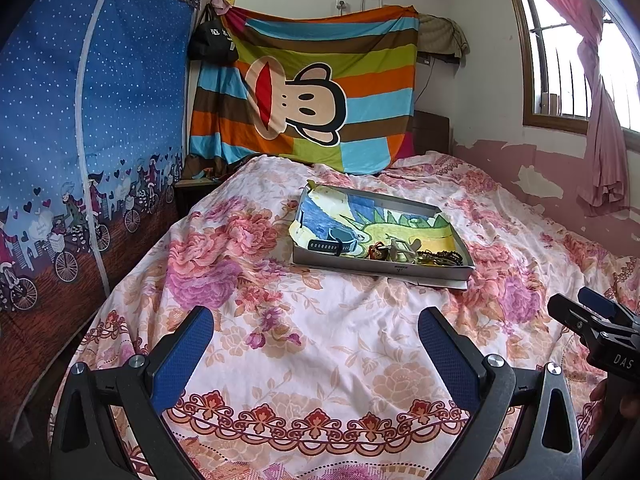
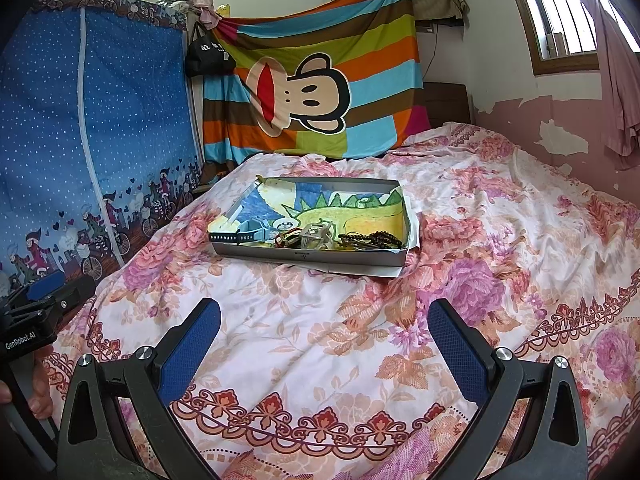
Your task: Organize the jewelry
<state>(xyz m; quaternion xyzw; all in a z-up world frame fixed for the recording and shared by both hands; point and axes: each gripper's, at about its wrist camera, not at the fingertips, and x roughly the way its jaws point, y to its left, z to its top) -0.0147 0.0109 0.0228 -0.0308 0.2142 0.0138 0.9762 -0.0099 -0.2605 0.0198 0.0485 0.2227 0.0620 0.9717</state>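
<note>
A shallow grey box tray (image 1: 380, 270) (image 2: 308, 257) lined with a child's dinosaur drawing lies on the floral bedspread. Along its near side sit a dark-strapped watch (image 1: 332, 245) (image 2: 240, 236), a tangle of small jewelry with a pale clip (image 1: 396, 251) (image 2: 314, 236), and dark bead strings (image 1: 444, 258) (image 2: 380, 238). My left gripper (image 1: 316, 344) hovers open over the bedspread, well short of the tray, with nothing between its blue pads. My right gripper (image 2: 324, 336) is likewise open and empty, nearer me than the tray. Each gripper shows at the edge of the other's view.
The floral bedspread (image 1: 280, 320) (image 2: 500, 240) covers the bed. A blue fabric wardrobe (image 1: 80, 140) (image 2: 92, 128) stands on the left. A striped monkey sheet (image 1: 312, 92) hangs at the head. A pink wall and window (image 1: 580, 40) bound the right side.
</note>
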